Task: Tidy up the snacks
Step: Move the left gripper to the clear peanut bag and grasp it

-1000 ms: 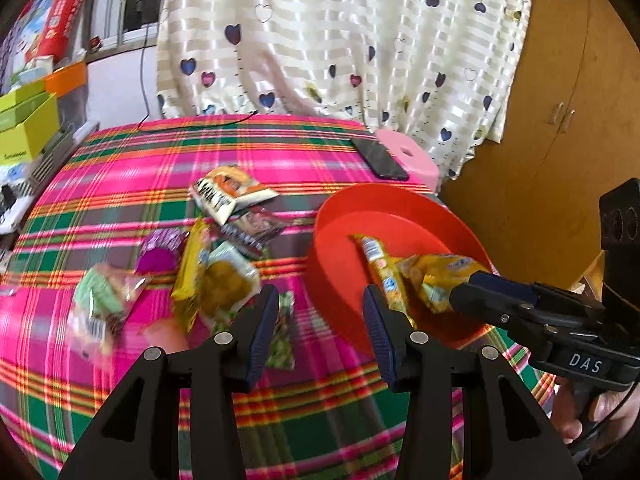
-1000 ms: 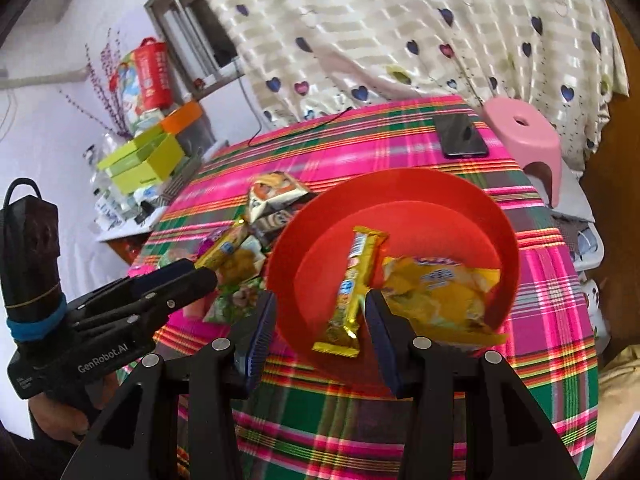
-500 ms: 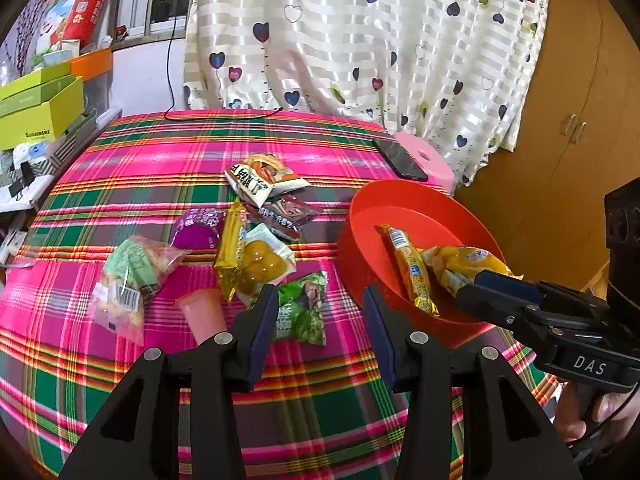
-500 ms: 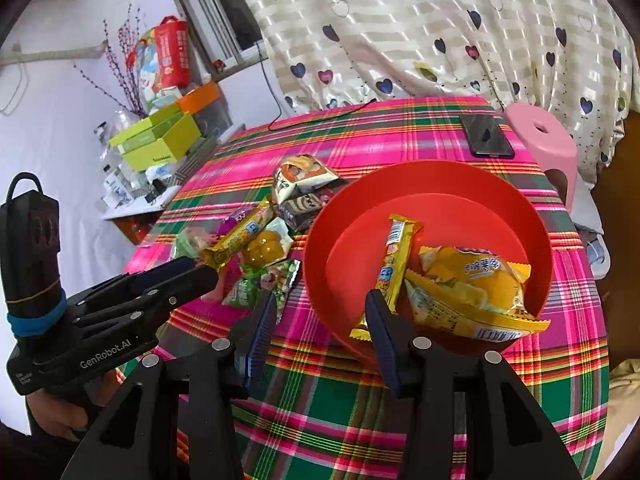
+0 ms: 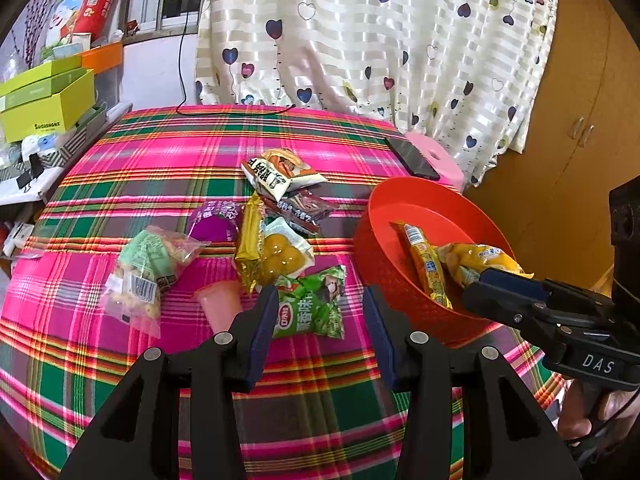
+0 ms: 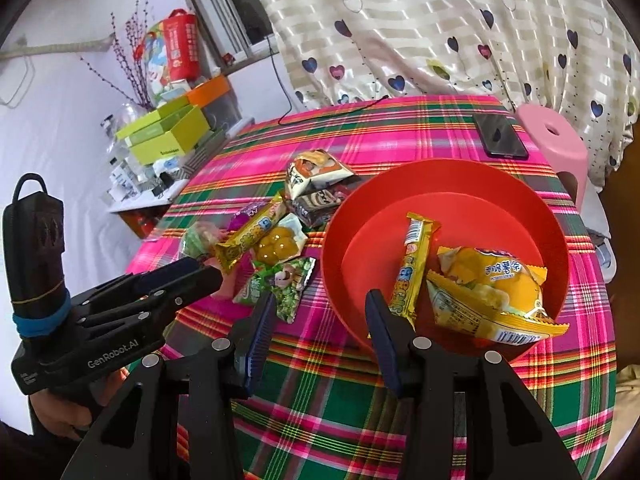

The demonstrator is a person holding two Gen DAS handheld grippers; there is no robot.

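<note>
A red bowl [image 5: 400, 296] [image 6: 460, 176] sits on the plaid table and holds a yellow snack bar [image 6: 414, 264] and a yellow chip bag [image 6: 496, 300]. Several loose snacks lie left of it: a green packet [image 5: 312, 308] [image 6: 280, 284], a gold bar [image 5: 250, 252], a yellow-ball pack [image 5: 284, 252], a purple pack [image 5: 214, 222], a white-orange bag [image 5: 280, 172]. My left gripper [image 5: 320, 320] is open and empty above the green packet. My right gripper [image 6: 320, 316] is open and empty at the bowl's near rim.
A black phone [image 5: 412, 158] [image 6: 500, 136] lies at the table's far right edge, beside a pink stool [image 6: 554, 136]. Green boxes [image 5: 44, 100] stand on a shelf to the left. A heart-print curtain [image 5: 360, 32] hangs behind the table.
Both grippers have drawn back toward me, so more of the table and snack pile shows. The bowl and its contents have not moved.
</note>
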